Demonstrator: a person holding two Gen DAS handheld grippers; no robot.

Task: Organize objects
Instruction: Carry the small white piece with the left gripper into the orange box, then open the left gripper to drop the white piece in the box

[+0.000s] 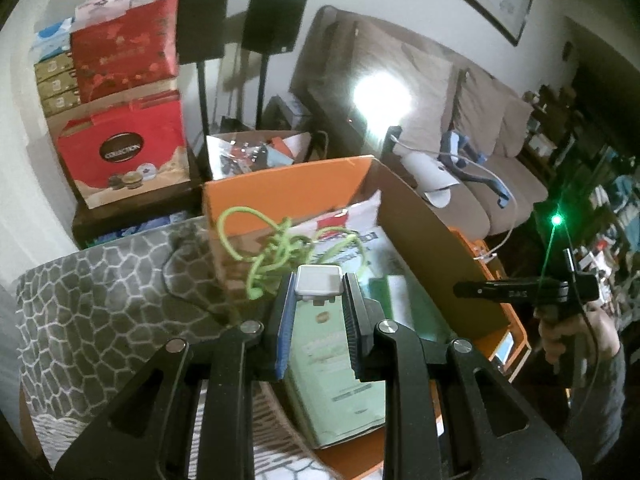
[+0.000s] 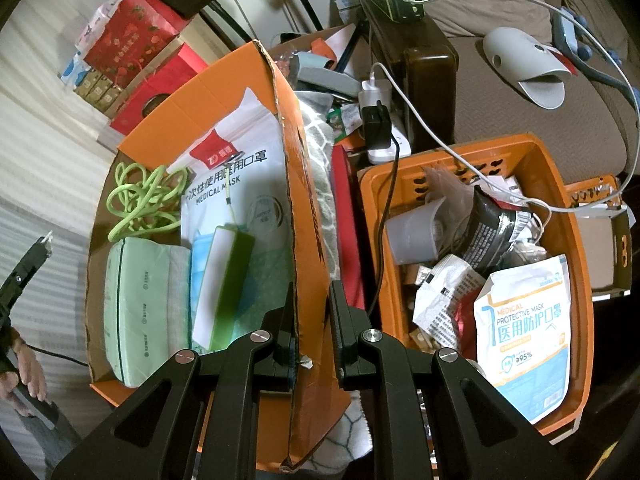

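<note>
My left gripper [image 1: 318,292] is shut on a small white charger block [image 1: 318,280] and holds it above the open orange cardboard box [image 1: 280,188]. A green cable [image 1: 276,248] hangs in loops from the block. In the right wrist view the box [image 2: 200,92] holds the green cable coil [image 2: 144,200], a medical mask pack [image 2: 236,168], a pale green tissue pack [image 2: 140,308] and a green-edged box [image 2: 224,280]. My right gripper [image 2: 310,312] is open, its fingers astride the box's right wall [image 2: 298,240]. It also shows in the left wrist view [image 1: 520,290].
An orange plastic basket [image 2: 576,240] at the right holds a protective mask pack [image 2: 524,336], a dark pouch [image 2: 496,224] and a cup [image 2: 412,236]. A power strip with chargers [image 2: 380,120] lies behind. Red gift boxes [image 1: 124,148] are stacked at the back left. A sofa [image 1: 460,120] stands beyond.
</note>
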